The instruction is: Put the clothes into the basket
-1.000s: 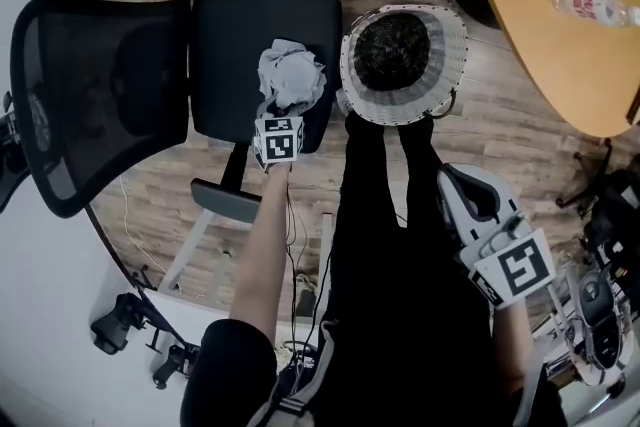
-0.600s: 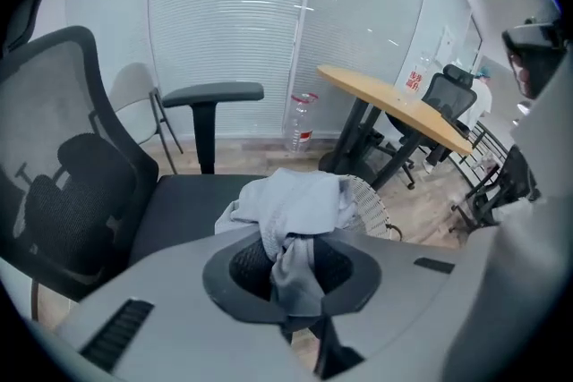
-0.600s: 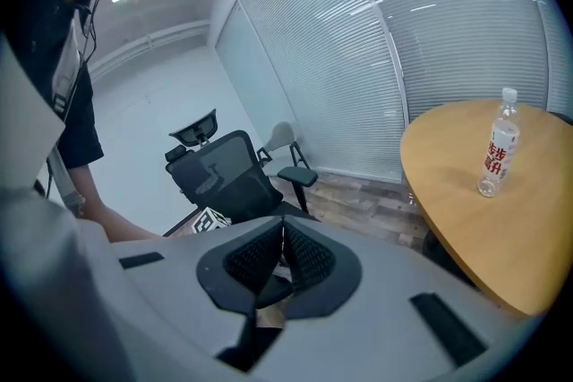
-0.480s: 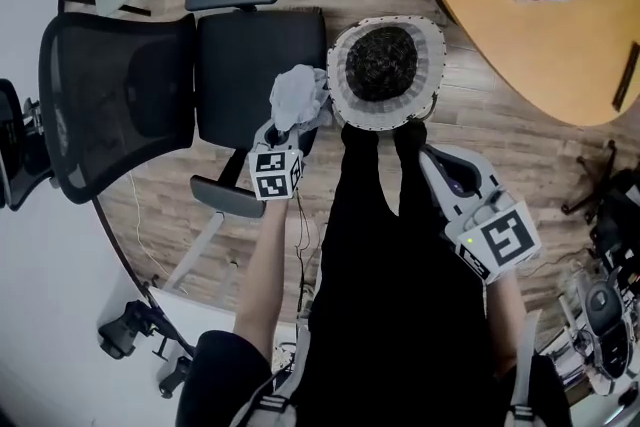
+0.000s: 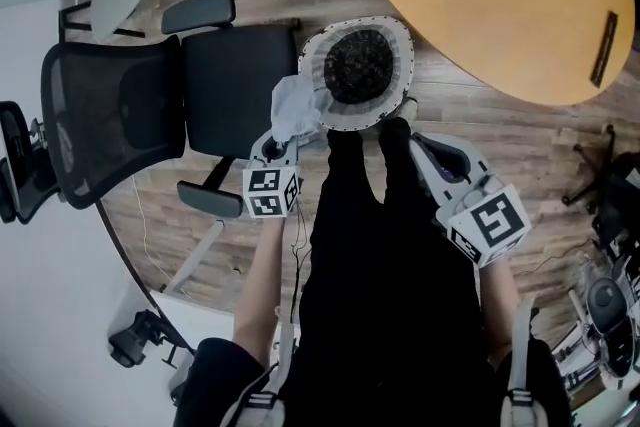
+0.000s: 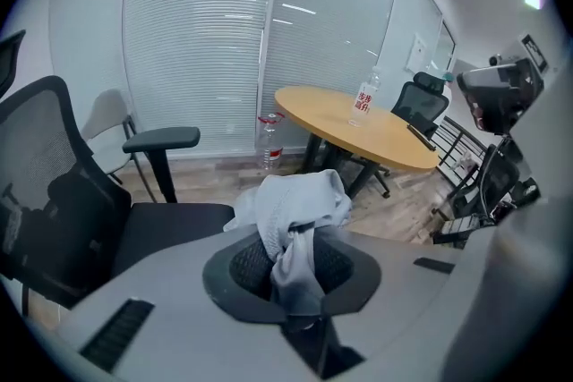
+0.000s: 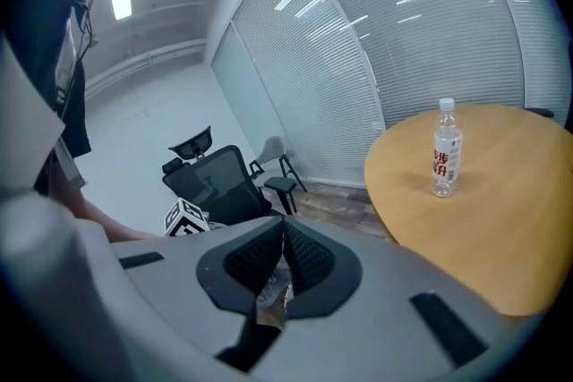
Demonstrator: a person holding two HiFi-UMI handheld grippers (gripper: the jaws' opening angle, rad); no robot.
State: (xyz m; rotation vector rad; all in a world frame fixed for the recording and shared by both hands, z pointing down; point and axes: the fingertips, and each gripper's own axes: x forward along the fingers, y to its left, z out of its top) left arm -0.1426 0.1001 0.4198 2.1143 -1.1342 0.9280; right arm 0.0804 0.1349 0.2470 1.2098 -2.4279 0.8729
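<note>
Left gripper (image 5: 279, 137) is clamped on the bunched-up grey cloth (image 5: 295, 103), which dangles off its tips just past the right edge of the chair seat (image 5: 225, 85), right up against the basket (image 5: 403, 80) at its left rim. So I'd say the drop spot is only a bit ahead and to the right. Right gripper (image 5: 420, 141) sits by the basket's near rim, pinched shut on nothing.

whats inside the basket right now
The basket holds a dark, crumpled heap, apparently clothes. The grey garment gripped by the left gripper covers its left rim; anything beneath the heap is hidden.
</note>
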